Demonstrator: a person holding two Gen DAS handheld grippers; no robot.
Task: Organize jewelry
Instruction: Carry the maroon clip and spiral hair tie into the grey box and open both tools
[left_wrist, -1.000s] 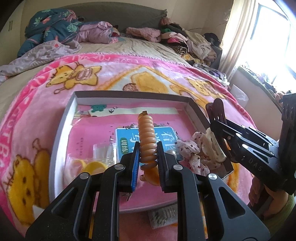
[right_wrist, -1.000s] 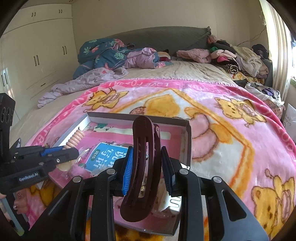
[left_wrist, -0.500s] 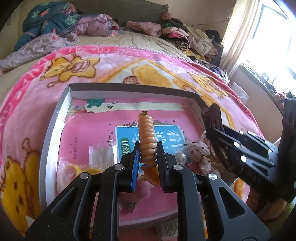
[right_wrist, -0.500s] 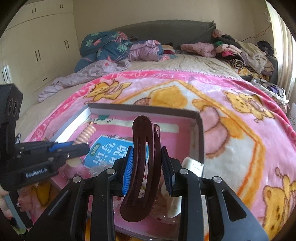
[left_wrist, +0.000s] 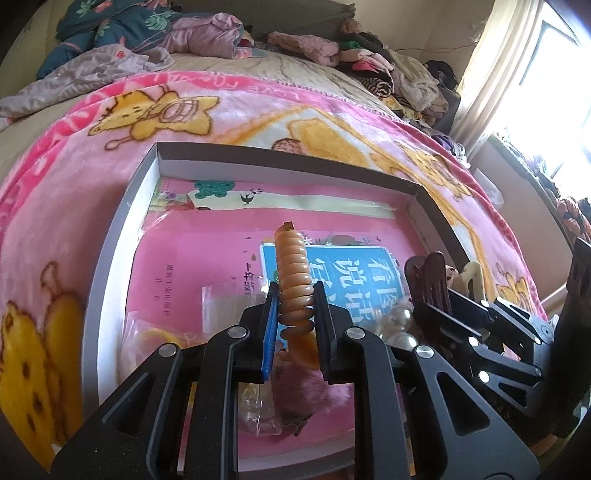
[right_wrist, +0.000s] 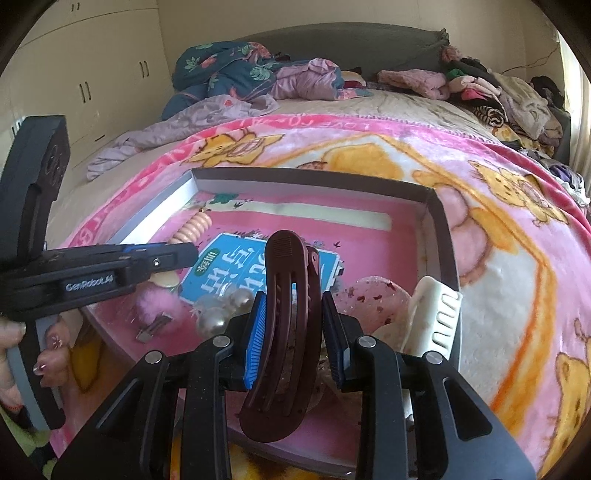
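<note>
My left gripper (left_wrist: 294, 310) is shut on an orange spiral hair tie (left_wrist: 293, 269) and holds it over the middle of a grey shallow box (left_wrist: 122, 229). My right gripper (right_wrist: 294, 332) is shut on a dark brown hair claw clip (right_wrist: 286, 317), held over the box's near right part. The box (right_wrist: 441, 221) lies on a pink cartoon blanket and holds a pink book (left_wrist: 207, 251). In it lie pearl beads (right_wrist: 216, 319), a pink fluffy clip (right_wrist: 153, 306), a cream claw clip (right_wrist: 439, 314) and a speckled scrunchie (right_wrist: 373, 291).
The pink blanket (left_wrist: 258, 107) covers a bed with heaps of clothes (right_wrist: 258, 77) along the far side. White wardrobes (right_wrist: 81, 74) stand at the left. A bright window (left_wrist: 546, 92) is at the right. Clear plastic packets (left_wrist: 225, 302) lie in the box.
Both grippers have moved forward and lower over the box, which now fills more of each view. Each still holds its item.
</note>
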